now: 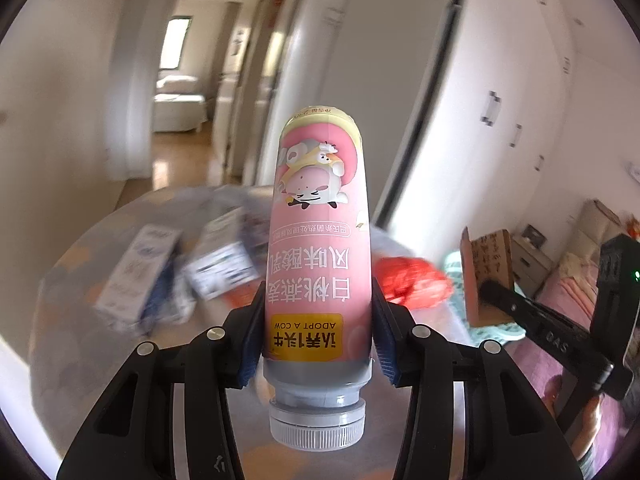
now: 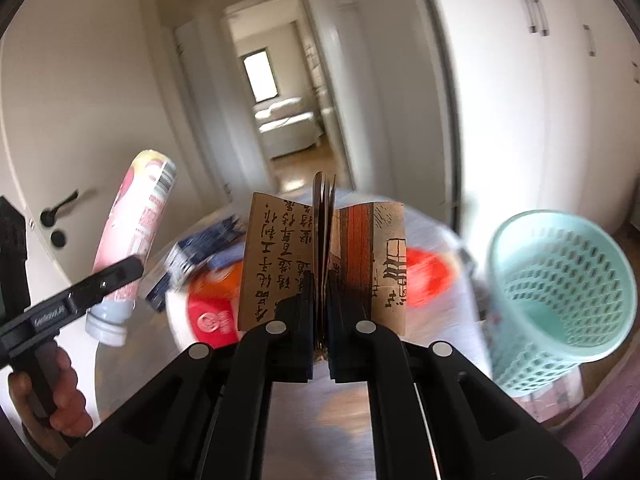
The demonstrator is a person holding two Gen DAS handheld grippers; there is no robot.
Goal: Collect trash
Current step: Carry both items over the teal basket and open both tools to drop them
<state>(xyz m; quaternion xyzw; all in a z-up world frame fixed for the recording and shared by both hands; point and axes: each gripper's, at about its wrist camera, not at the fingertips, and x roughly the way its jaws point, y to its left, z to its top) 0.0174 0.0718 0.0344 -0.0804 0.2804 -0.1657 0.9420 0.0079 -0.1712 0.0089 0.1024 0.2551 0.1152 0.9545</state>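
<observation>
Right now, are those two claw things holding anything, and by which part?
Yes. The left gripper clamps a pink bottle on its lower body, cap towards the camera. The right gripper pinches a brown paper bag at its folded middle edge.

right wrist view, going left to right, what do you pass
left gripper in a hand → pink bottle it grips → blue and white cartons → brown paper packet shut in the right gripper → red wrapper → mint mesh basket
</observation>
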